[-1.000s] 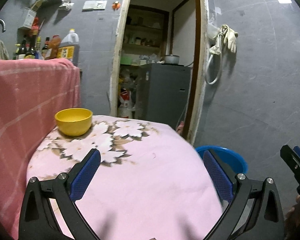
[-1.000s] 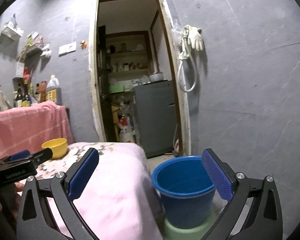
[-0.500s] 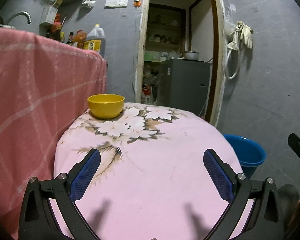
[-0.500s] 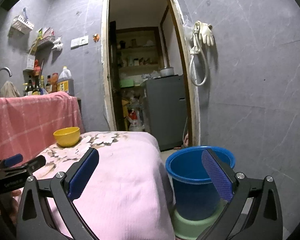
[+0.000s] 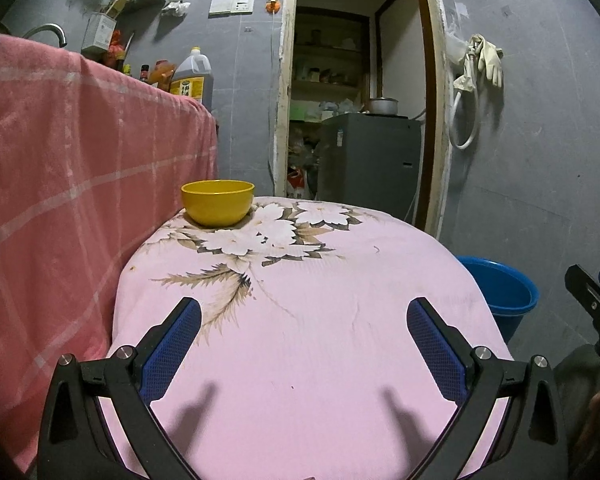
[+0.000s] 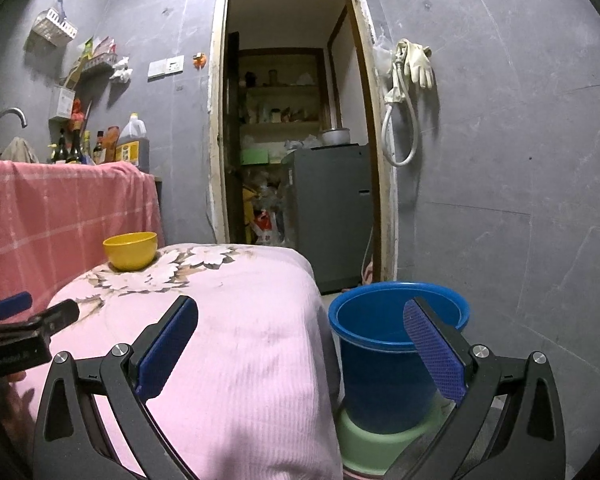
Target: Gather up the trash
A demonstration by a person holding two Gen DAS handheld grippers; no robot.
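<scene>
Left wrist view: the left gripper (image 5: 300,344) hovers with jaws wide apart and empty over the pink floral cloth (image 5: 300,360). No loose trash shows; the yellow bowl (image 5: 217,202) sits ahead at the far left corner.

Right wrist view: the right gripper (image 6: 300,340) is likewise spread and empty. The blue bucket (image 6: 396,344) stands just beside the table, nearer this arm, nothing between them.

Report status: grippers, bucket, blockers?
Left gripper open, empty. Right gripper open, empty. Round blue plastic bucket upright beside pink floral-clothed table. No trash visible.
</scene>
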